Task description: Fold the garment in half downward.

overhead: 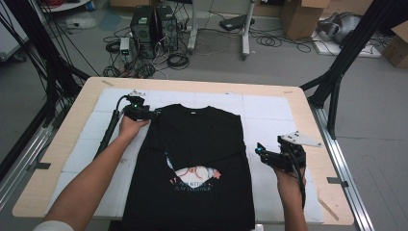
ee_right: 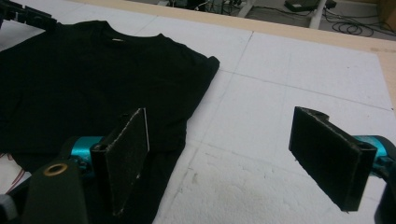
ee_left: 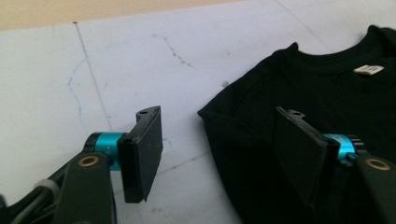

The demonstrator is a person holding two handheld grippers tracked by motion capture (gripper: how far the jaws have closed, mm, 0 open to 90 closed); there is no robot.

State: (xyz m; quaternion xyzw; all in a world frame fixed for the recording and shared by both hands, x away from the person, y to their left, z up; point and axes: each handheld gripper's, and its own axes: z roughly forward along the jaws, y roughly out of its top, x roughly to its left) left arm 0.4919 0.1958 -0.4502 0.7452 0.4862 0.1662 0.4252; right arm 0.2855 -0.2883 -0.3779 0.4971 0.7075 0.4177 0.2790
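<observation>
**Both claws spread at the shirt's edges**

The left claw [ee_left: 219,156], jaws spread, straddles the shoulder edge of the black T-shirt [overhead: 195,159] at upper left of the high view. The right claw [ee_right: 238,158], also spread and empty, hovers beside the shirt's right edge. The shirt lies partly folded at the centre of the white-covered table [overhead: 269,108].

A lab or test room. At the top of the high view, computer towers [overhead: 154,26] stand on a bare grey floor [overhead: 269,62] amid tangled cables [overhead: 178,60]. Cardboard boxes [overhead: 300,17] sit at the upper right, and black frame struts [overhead: 346,53] flank a work table [overhead: 308,115] covered with white foam boards [overhead: 269,108].
</observation>
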